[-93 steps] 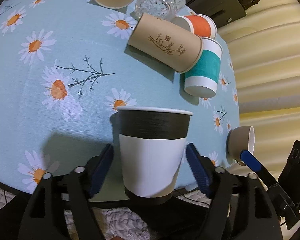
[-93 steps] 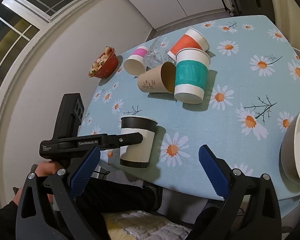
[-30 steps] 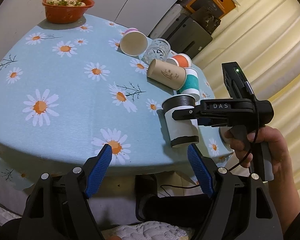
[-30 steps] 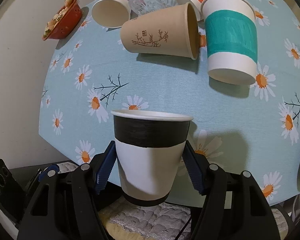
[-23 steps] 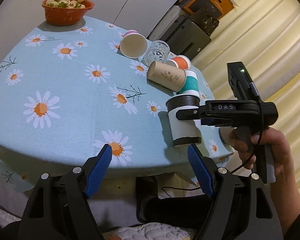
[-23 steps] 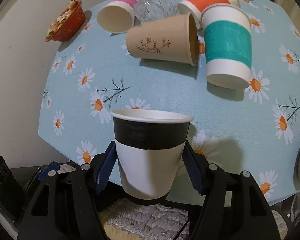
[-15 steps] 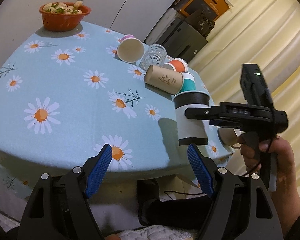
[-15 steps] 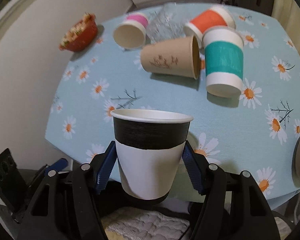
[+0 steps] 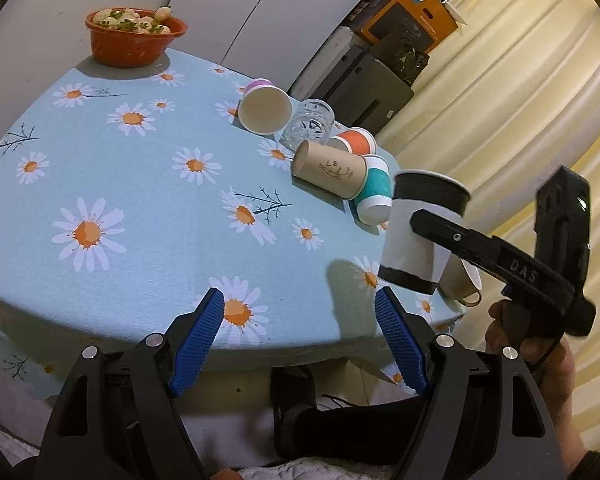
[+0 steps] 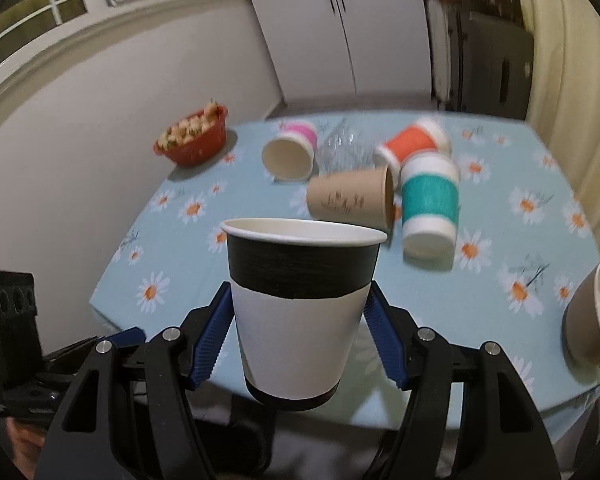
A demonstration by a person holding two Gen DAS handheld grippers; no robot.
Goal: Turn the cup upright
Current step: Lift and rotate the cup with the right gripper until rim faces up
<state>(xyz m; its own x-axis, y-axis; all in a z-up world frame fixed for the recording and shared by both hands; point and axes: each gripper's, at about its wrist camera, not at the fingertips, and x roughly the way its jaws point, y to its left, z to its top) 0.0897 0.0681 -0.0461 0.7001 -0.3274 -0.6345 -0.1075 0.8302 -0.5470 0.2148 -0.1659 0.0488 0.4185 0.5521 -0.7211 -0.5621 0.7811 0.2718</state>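
My right gripper (image 10: 300,316) is shut on a black-and-white paper cup (image 10: 300,312) and holds it mouth up, lifted above the table's near edge. The same cup (image 9: 420,232) shows in the left wrist view, slightly tilted in the air off the table's right side. My left gripper (image 9: 300,332) is open and empty at the table's front edge. A brown cup (image 9: 328,170), a teal cup (image 9: 374,196), an orange cup (image 9: 354,142) and a pink-banded cup (image 9: 264,110) lie on their sides on the daisy tablecloth (image 9: 140,184).
A clear glass (image 9: 308,124) lies among the cups. A red bowl of food (image 9: 134,38) stands at the far left. A beige mug (image 10: 596,316) sits at the right edge. Black boxes and curtains stand behind the table.
My right gripper has lifted the black-and-white cup off the table and carried it up and to the right. My left gripper stayed open and drew back a little.
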